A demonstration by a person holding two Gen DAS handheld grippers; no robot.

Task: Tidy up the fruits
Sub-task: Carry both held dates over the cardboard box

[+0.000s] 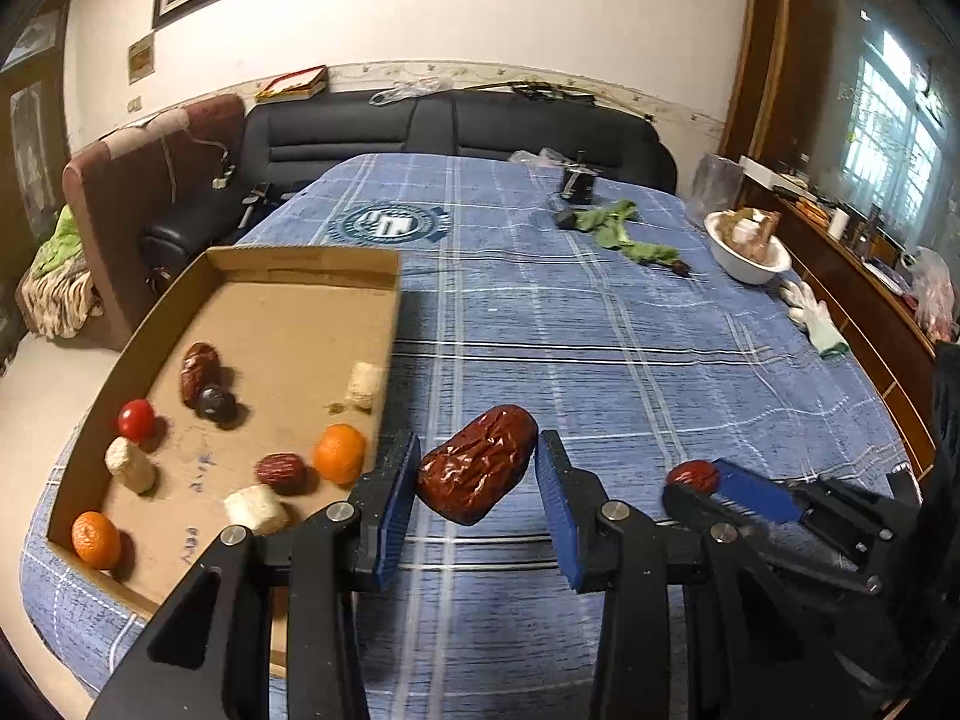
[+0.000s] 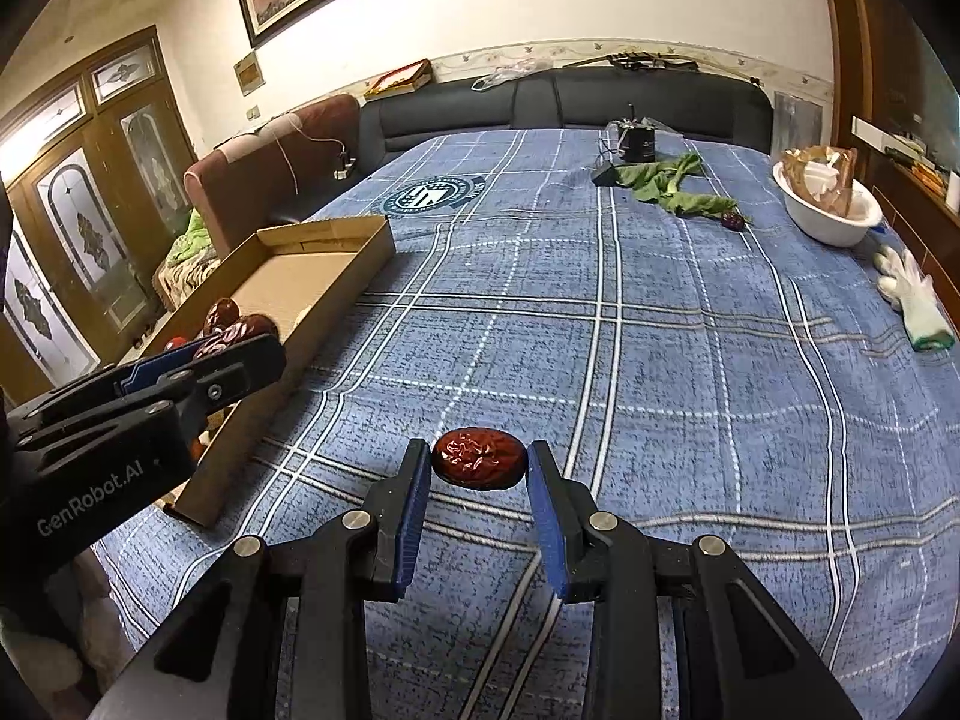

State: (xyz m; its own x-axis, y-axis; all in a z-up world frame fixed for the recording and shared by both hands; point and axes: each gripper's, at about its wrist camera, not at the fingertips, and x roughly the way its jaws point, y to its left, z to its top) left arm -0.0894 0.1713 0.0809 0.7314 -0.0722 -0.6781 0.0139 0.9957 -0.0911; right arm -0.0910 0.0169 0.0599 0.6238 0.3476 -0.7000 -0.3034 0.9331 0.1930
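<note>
black linkage and blue pads up close, left tongs (image 1: 477,468) clamped on a big wrinkled red date (image 1: 477,465), lifted clear of the blue plaid cloth (image 1: 600,330) on the worktop, just right of the cardboard tray (image 1: 384,324). over on the other side, right tongs (image 2: 479,461) bracketing a second date (image 2: 478,458), pads right at its ends, looks pinched and held, though from this angle hard to say whether raised or resting on the cloth. already loaded in the tray: two small oranges (image 1: 339,453), a cherry tomato (image 1: 136,419), two more dates (image 1: 279,470), a dark round fruit (image 1: 216,403), and several pale chunky pieces (image 1: 257,509) of something unclear. judging by that, well along, with these two dates looking like the last loose fruit nearby. far end of the worktop showing a small dark fruit (image 2: 731,219) beside some greens (image 2: 672,183), plus a white bowl (image 2: 831,222) and a glove (image 2: 915,294), possibly one more pickup left. next up, presumably: carry left, over the tray wall, drop inside.
</note>
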